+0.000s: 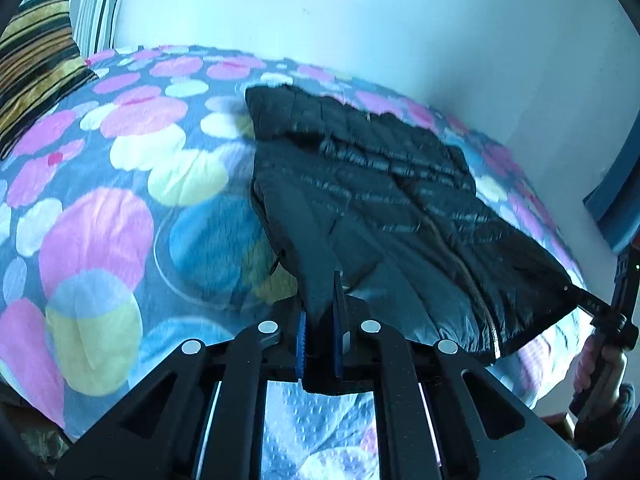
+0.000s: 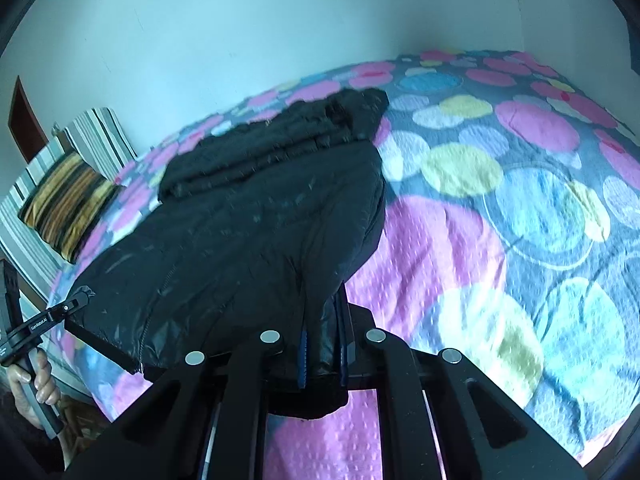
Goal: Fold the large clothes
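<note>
- A black quilted puffer jacket (image 1: 360, 184) with a shiny shell lies across the middle of the left wrist view, on a bed covered by a grey blanket printed with pink, blue, yellow and white circles (image 1: 120, 184). Its far end rests on the blanket near the upper middle of the frame; its near edge is lifted off the blanket, with shadow and blanket showing beneath it at the lower right.
- The left gripper (image 1: 320, 320), at the bottom centre of its own view, is clenched on one near corner of the jacket: black fabric is pinched between the blue-lined fingers (image 1: 301, 336) and a flap hangs below them.
- The right gripper (image 2: 322, 344), at the bottom centre of the right wrist view, is likewise clamped on the jacket's other near corner, with glossy fabric between its pads.
- In the left wrist view the right gripper appears at the right edge, its tip on the jacket's corner, with the person's hand (image 1: 600, 364) around the handle.
- In the right wrist view the left gripper sits at the lower left edge, gripping the jacket's corner, held by a hand (image 2: 32, 384).
- A zipper (image 1: 476, 296) runs along the jacket toward its near edge.
- A yellow-and-black striped cushion (image 1: 36, 68) lies at the upper left of the left wrist view, against a pale wall (image 1: 360, 8).
</note>
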`<state>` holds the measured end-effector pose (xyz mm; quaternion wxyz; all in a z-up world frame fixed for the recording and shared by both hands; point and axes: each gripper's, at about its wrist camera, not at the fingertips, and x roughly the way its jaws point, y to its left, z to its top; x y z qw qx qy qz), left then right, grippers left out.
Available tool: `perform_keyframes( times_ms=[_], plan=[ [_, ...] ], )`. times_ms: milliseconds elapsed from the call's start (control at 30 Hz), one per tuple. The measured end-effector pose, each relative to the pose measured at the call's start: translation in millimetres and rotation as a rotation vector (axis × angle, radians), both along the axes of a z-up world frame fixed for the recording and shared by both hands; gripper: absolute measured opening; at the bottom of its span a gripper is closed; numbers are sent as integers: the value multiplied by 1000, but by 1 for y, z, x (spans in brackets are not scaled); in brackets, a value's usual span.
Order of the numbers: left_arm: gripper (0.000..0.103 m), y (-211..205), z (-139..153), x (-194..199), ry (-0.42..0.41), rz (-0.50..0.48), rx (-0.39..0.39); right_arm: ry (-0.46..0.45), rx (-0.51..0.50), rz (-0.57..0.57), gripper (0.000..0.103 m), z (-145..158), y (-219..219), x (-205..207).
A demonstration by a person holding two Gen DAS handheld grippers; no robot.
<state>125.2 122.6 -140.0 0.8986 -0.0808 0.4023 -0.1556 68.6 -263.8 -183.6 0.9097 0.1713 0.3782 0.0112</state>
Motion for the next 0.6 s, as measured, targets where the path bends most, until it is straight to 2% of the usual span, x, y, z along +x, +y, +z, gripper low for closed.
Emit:
perform_keyframes(
  times_ms=[200, 333, 467, 600],
  plan=[
    [9, -7, 38, 32, -89, 15, 6, -95, 14, 14, 10, 36, -3, 21],
    [9, -16, 54, 68, -118, 21, 11, -146, 25, 16, 10, 57, -7, 54],
    [9, -26, 59, 120, -122, 37, 20, -181, 27, 14, 10, 72, -8, 96],
    [10, -29, 46, 169, -87, 62, 16, -175, 50, -3, 10, 71, -13, 150]
  ],
)
